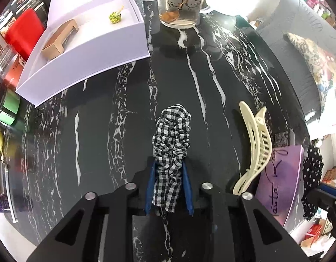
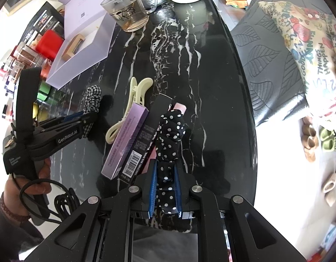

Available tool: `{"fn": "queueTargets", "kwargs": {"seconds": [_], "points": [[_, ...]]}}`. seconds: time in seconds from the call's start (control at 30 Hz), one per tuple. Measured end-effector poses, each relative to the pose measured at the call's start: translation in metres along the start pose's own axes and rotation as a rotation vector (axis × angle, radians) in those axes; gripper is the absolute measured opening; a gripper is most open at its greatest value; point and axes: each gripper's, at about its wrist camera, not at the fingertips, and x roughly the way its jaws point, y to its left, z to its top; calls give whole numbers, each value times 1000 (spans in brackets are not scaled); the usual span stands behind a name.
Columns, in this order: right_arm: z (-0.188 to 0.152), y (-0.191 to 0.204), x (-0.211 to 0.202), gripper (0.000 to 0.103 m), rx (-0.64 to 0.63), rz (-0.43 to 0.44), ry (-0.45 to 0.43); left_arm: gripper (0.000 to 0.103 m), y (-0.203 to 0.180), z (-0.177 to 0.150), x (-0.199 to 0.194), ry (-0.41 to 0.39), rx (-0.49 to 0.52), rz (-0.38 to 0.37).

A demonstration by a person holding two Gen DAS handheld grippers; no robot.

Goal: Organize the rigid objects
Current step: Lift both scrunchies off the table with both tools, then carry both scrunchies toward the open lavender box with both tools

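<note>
The left gripper [image 1: 169, 187] has its blue pads [image 1: 151, 187] on either side of a black-and-white checked scrunchie [image 1: 171, 139], a crumpled gingham tube lying on the black marble table [image 1: 102, 131]; whether they press it I cannot tell. The right gripper [image 2: 165, 187] is clamped narrowly on a black polka-dot scrunchie [image 2: 171, 135] above the flat purple box [image 2: 126, 144]. A cream hair claw [image 1: 255, 148] lies beside the box. Farther off stands an open lilac box [image 1: 89, 50], then a glass mug [image 1: 179, 2].
</note>
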Motion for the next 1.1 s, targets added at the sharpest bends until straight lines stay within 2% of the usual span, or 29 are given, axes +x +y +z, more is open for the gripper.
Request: {"fn": "queueTargets", "kwargs": {"seconds": [0.03, 0.1, 0.13, 0.17, 0.23, 0.27, 0.3, 0.37, 0.6, 0.83, 1.1], "points": [[0, 0, 0, 15, 1, -1, 1, 40, 3, 1, 1, -3, -9, 6], [0, 0, 1, 15, 4, -2, 2, 80, 8, 4, 7, 28, -44, 27], [0, -1, 1, 15, 6, -3, 2, 80, 12, 5, 10, 42, -58, 12], [0, -1, 0, 15, 7, -3, 1, 80, 13, 4, 10, 18, -60, 10], [0, -1, 0, 15, 8, -3, -2, 77, 13, 2, 10, -9, -41, 14], [0, -1, 0, 15, 8, -4, -3, 65, 12, 0, 8, -28, -27, 9], [-1, -1, 0, 15, 9, -3, -3, 43, 9, -2, 5, -52, -8, 4], [-1, -1, 0, 15, 11, -2, -2, 22, 4, -3, 2, -51, 29, -8], [-1, -2, -5, 15, 17, -3, -10, 20, -5, -11, -4, -28, 53, -49], [-3, 0, -19, 15, 23, 2, -43, 20, -4, -18, -34, -33, 60, -75], [-2, 17, -42, 15, -31, 25, -92, 20, 4, -26, -78, -73, 39, -64]]}}
